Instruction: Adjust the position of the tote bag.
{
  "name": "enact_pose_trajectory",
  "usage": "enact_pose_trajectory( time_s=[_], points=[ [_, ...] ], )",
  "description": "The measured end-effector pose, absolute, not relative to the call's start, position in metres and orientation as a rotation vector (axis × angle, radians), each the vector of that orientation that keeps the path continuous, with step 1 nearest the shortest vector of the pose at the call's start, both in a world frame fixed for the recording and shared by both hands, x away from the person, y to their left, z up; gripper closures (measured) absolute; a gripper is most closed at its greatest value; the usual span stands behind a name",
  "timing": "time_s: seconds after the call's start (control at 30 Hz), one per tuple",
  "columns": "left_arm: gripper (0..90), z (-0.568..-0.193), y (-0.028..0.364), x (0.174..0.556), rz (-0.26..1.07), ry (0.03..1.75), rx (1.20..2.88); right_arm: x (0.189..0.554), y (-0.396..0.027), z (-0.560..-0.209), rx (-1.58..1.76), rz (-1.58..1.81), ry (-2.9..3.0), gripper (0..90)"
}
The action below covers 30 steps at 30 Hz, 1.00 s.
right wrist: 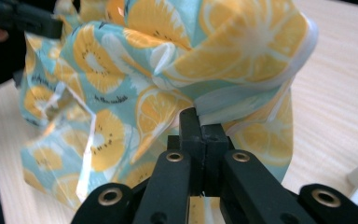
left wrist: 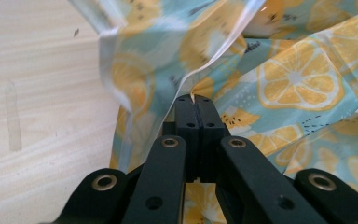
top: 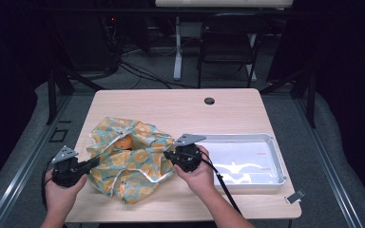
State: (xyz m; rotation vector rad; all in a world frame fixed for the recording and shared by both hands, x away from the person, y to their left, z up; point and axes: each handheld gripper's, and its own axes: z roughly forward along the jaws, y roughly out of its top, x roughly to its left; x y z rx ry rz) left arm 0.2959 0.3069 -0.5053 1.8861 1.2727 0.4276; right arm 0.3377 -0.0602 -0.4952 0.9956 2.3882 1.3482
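I have one citrus-print bag [top: 128, 164] on the desk [top: 171, 107] and two tongs on it — my left tongs [top: 94, 162] pinched tight on the bag's white-edged rim at its left side, my right tongs [top: 168, 155] clamped on the rim at its right side. Between them the bag's mouth gapes upward, and one orange fruit [top: 125, 141] sits inside. Just right of the bag lies one white tray [top: 271, 142], with a small clip [top: 295, 195] near the tray's front corner.
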Motion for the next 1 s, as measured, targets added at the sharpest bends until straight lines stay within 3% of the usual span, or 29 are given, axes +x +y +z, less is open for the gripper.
enact_pose_trajectory(
  time_s=[0.27, 0.33, 0.5, 1.0],
  points=[
    [90.0, -0.521, 0.307, 0.297, 0.369, 1.305, 1.895, 0.336, -0.057, -0.518, 1.015, 1.271, 2.452, 90.0],
    [90.0, -0.521, 0.308, 0.296, 0.361, 1.303, 1.906, 0.334, -0.059, -0.519, 1.016, 1.298, 2.443, 85.0],
    [90.0, -0.523, 0.309, 0.295, 0.37, 1.299, 1.893, 0.324, -0.074, -0.504, 1.002, 1.36, 2.412, 71.4],
    [90.0, -0.519, 0.31, 0.289, 0.388, 1.279, 1.887, 0.289, -0.094, -0.464, 0.889, 1.482, 2.367, 61.5]
  ],
)
